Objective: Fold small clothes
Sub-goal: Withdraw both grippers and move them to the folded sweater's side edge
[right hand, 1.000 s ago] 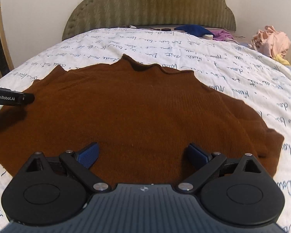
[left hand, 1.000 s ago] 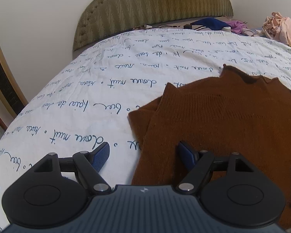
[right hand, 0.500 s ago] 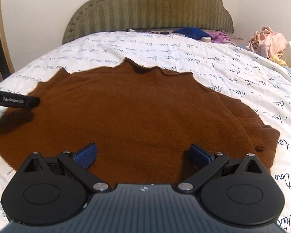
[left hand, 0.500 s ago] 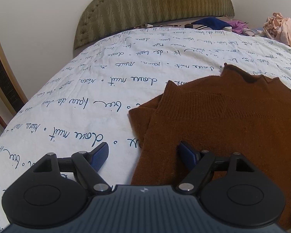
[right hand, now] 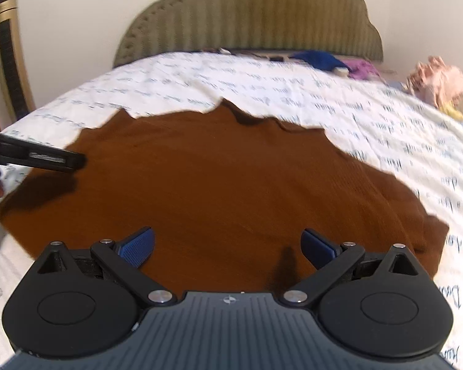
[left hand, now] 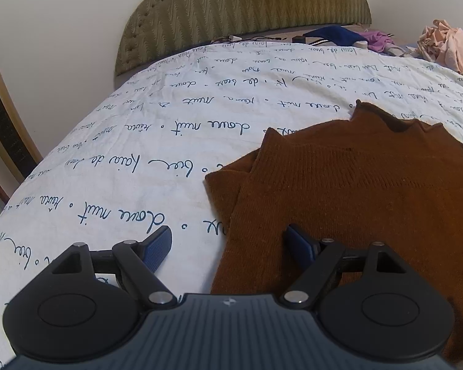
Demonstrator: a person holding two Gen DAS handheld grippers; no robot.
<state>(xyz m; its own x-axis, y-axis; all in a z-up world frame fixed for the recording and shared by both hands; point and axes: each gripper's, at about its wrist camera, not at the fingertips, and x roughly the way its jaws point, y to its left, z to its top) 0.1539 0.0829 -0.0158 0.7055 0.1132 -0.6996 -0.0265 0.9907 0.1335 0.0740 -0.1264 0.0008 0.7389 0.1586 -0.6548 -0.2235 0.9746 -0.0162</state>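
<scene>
A brown knit sweater (right hand: pixel 225 185) lies flat on the white bed cover with blue writing (left hand: pixel 132 154), neck toward the headboard, sleeves folded in at both sides. In the left wrist view the sweater (left hand: pixel 355 203) fills the right half. My left gripper (left hand: pixel 228 245) is open and empty, straddling the sweater's left edge near the folded sleeve. My right gripper (right hand: pixel 228 246) is open and empty, low over the sweater's near part. The left gripper's finger also shows in the right wrist view (right hand: pixel 46 158), over the sweater's left edge.
An olive padded headboard (left hand: pixel 240 9) stands at the far end. A blue garment (left hand: pixel 330 35), a purple one (left hand: pixel 378 40) and a pink pile (left hand: pixel 447 46) lie at the far right of the bed. A gold-framed panel (right hand: pixel 9 52) stands by the left wall.
My right gripper has pulled back and risen, so the sweater sits farther off and the view is blurred. The left gripper has barely moved. Both stay open.
</scene>
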